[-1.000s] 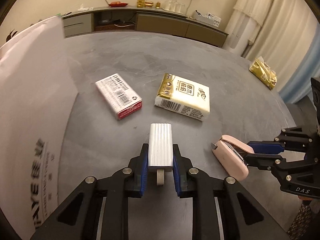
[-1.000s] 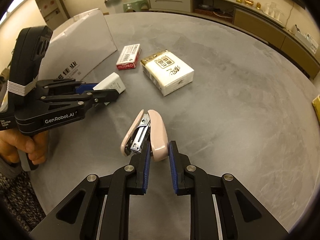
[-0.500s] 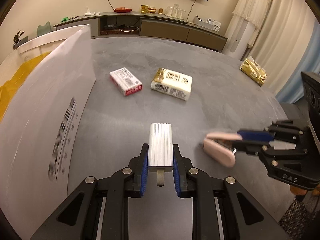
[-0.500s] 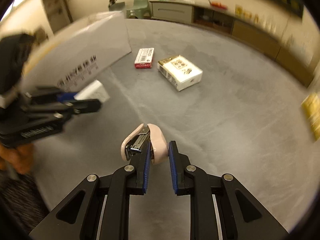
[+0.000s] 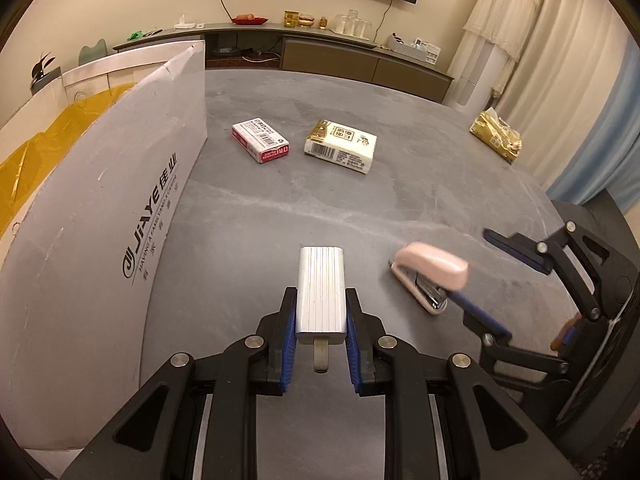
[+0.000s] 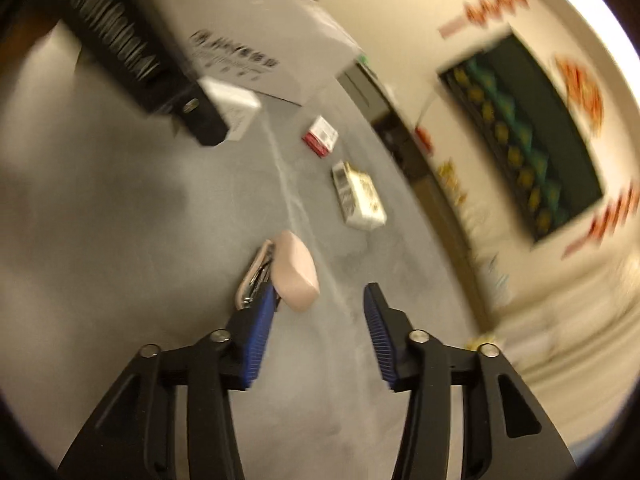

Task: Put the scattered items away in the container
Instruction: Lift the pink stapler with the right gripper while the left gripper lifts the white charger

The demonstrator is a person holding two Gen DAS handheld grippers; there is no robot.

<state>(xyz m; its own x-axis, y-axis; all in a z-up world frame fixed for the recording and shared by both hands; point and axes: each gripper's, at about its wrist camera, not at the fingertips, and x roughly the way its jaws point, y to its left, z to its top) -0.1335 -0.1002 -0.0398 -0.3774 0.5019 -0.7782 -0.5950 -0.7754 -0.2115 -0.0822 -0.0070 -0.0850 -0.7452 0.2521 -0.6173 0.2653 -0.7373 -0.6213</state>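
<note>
Charger block (image 5: 321, 288), ribbed and silver, sits clamped in the left gripper (image 5: 321, 322) above the grey table (image 5: 280, 216), just beside the white cardboard box (image 5: 100, 216). Over on the blurred right wrist view, the right gripper (image 6: 320, 304) gapes wide, its left pad touching the pink stapler (image 6: 294, 270) lying on the table.

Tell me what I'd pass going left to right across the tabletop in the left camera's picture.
White cardboard box → red and white small box → silver charger held in the left gripper → tissue pack → pink stapler → gold packet → right gripper, its jaws apart.
</note>
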